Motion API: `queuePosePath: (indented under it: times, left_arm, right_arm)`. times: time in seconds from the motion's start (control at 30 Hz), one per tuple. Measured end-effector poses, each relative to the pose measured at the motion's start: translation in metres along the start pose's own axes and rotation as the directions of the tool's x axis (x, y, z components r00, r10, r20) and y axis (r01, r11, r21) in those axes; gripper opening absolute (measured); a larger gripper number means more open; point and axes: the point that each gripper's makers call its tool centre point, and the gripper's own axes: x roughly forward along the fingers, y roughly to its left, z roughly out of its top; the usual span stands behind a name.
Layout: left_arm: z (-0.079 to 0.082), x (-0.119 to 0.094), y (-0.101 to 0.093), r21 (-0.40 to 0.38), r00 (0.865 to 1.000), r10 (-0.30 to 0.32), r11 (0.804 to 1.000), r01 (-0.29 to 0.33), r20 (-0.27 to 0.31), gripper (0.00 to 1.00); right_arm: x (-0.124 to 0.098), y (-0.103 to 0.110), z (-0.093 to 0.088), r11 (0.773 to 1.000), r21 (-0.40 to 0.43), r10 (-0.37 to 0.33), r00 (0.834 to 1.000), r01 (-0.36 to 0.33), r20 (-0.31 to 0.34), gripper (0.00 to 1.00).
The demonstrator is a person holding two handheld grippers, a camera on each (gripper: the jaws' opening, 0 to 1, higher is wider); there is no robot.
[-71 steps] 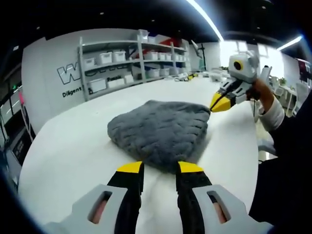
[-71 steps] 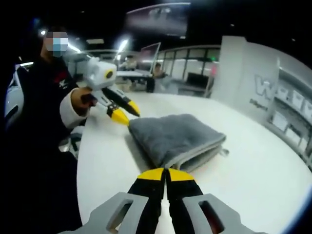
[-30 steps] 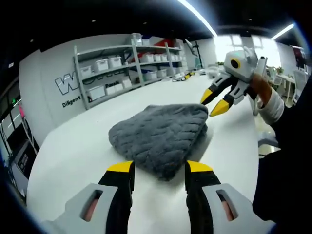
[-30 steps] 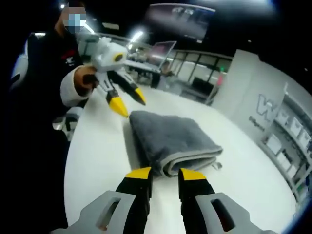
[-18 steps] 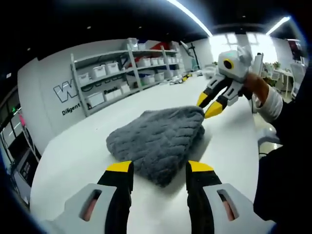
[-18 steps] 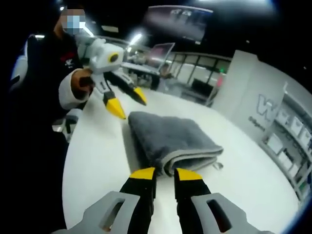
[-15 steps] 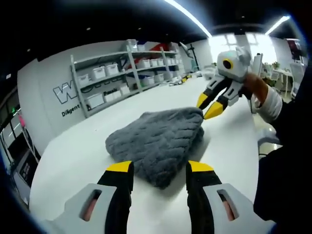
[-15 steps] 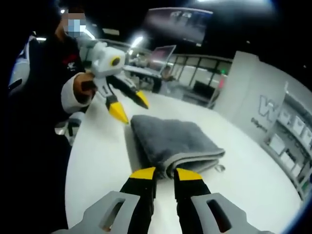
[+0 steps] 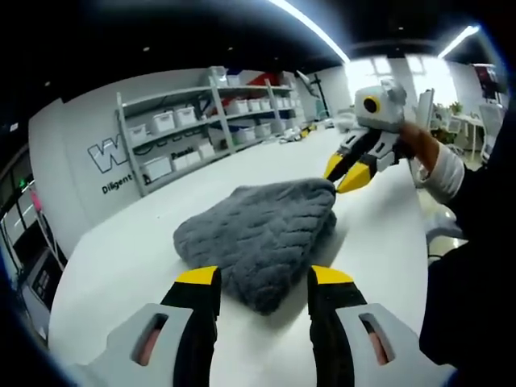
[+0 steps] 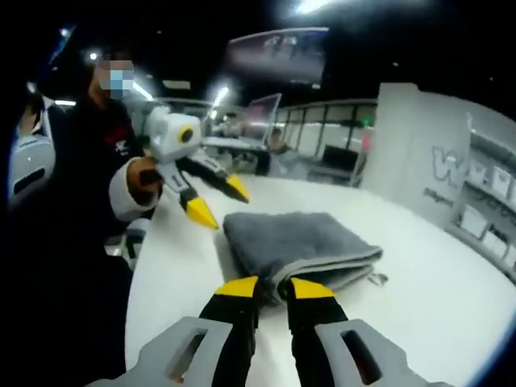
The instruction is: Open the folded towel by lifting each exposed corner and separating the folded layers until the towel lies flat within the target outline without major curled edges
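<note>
A grey folded towel (image 9: 256, 230) lies on the white table (image 9: 121, 258), its stacked layers showing at the near edge (image 10: 322, 278) in the right gripper view. My left gripper (image 9: 264, 278) is open, its yellow-tipped jaws standing wide before the towel's near corner. From the right gripper view, the left gripper (image 10: 219, 203) hovers just off the towel's far left corner, held by a hand with a white cuff. My right gripper (image 10: 274, 288) is narrowly open with the towel's near corner in the gap. Across the towel, the right gripper (image 9: 345, 174) meets the far right corner.
Grey shelves (image 9: 210, 121) with white bins line the wall behind the table, next to large lettering (image 9: 109, 153). A person in dark clothes (image 10: 72, 210) stands at the table's edge (image 9: 419, 242). Desks and screens (image 10: 266, 105) stand far back.
My right gripper went from shut to open, then narrowed its jaws at the towel's corner. My left gripper's jaws spread a little wider and it drew back slightly.
</note>
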Motion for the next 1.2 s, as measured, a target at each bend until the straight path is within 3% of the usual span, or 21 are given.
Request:
queuePosePath:
  times: [0.1, 0.5, 0.7, 0.87, 1.2]
  left_arm:
    - [0.001, 0.001, -0.002, 0.004, 1.0, -0.003, 1.0, 0.003, 0.001, 0.42]
    - [0.014, -0.002, -0.009, 0.023, 0.998, -0.004, 1.0, 0.003, 0.065, 0.42]
    - [0.018, 0.0, -0.012, 0.032, 0.996, -0.002, 0.999, -0.001, 0.089, 0.43]
    - [0.031, 0.0, -0.02, 0.004, 0.985, -0.006, 1.0, 0.005, 0.171, 0.43]
    - [0.046, 0.004, -0.029, 0.035, 0.969, 0.004, 0.999, -0.013, 0.247, 0.43]
  right_arm:
    - [0.002, -0.006, -0.004, 0.998, 0.062, -0.017, 1.0, 0.017, 0.001, 0.02]
    - [0.0, -0.007, 0.009, 0.985, 0.171, -0.032, 0.998, 0.021, 0.062, 0.0]
    - [0.001, -0.007, 0.018, 0.986, 0.157, -0.064, 0.995, 0.051, 0.073, 0.0]
    - [0.001, -0.006, 0.032, 0.988, 0.137, -0.091, 0.991, 0.077, 0.097, 0.0]
    - [0.002, -0.004, 0.045, 0.989, 0.127, -0.099, 0.986, 0.082, 0.131, 0.0]
